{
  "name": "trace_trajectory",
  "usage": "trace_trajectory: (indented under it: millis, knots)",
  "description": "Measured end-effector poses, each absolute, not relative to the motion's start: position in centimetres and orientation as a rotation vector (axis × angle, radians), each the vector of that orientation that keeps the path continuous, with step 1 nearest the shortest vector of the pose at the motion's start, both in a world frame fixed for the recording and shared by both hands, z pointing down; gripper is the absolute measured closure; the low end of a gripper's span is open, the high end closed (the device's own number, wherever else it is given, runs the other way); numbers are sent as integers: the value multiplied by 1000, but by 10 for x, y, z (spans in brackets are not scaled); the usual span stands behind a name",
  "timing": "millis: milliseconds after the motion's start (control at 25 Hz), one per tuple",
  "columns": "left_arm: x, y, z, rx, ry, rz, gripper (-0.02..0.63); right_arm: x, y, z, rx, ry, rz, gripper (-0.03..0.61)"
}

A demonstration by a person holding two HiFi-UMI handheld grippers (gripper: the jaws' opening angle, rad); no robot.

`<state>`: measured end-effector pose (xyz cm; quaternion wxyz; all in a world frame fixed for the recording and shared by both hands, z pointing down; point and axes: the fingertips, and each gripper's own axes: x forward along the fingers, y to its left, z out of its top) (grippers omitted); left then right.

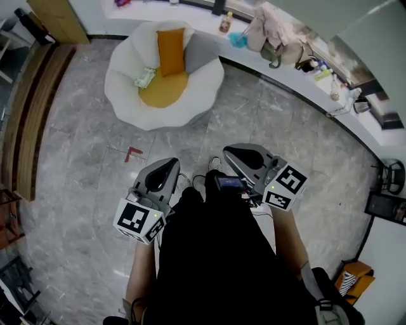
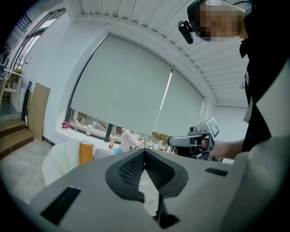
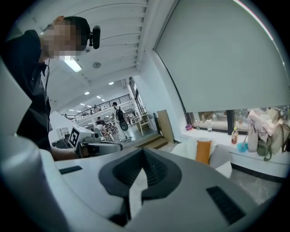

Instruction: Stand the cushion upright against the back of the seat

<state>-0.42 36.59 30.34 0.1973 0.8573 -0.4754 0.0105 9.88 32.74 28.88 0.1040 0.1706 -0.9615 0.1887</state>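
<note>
No text, label, brand or number can be read.

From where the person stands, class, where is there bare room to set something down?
The grey tiled floor in front of the white armchair lies bare, save a red mark. The yellow seat cushion has free room at its front, right of the green packet. The window ledge is crowded with bags and bottles.

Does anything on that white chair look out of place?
Only a small pale green packet, lying loose in the chair, left of the orange cushion, which stands upright against the back.
</note>
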Motion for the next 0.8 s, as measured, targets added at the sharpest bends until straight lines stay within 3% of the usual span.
trace_trajectory:
  millis: [800]
  knots:
    - [5,365,302,2436,-1255,52,600,101,328,292,572,-2817,527,563]
